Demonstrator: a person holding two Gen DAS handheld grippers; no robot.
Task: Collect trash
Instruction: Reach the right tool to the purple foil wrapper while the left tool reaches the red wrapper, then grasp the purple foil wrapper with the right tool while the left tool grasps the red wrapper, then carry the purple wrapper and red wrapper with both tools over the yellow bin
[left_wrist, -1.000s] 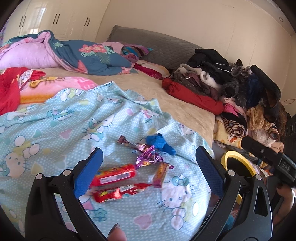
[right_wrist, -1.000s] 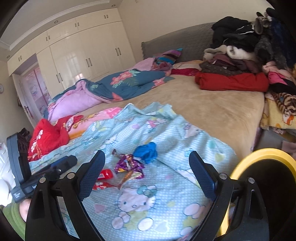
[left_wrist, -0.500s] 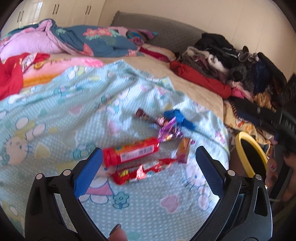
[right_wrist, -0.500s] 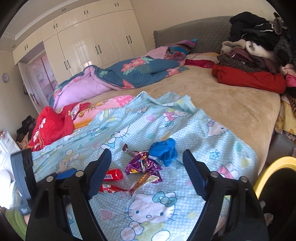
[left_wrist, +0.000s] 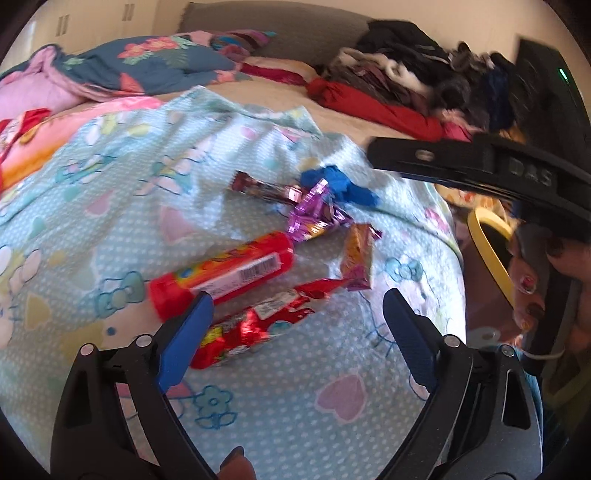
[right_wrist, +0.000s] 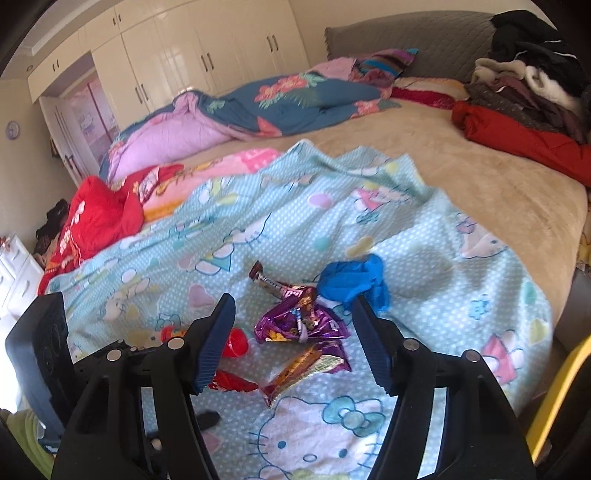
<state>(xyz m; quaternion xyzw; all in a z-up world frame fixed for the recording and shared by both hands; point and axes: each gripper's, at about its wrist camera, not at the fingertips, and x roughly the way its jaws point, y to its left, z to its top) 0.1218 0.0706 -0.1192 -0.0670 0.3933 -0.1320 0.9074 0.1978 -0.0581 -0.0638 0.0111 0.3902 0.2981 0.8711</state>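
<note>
A bed carries a pale blue cartoon-print blanket with litter scattered on it. Nearest, the left gripper has its fingers apart and just been narrowing, nothing clamped; the crinkled red wrapper lies between them, its long axis slanting up toward the right finger. Just beyond the left finger lies the red tube, parallel to it. The right gripper, fingers also apart and closing, empty, frames the purple foil wrapper and orange wrapper; a blue crumpled glove sits beyond its right finger.
</note>
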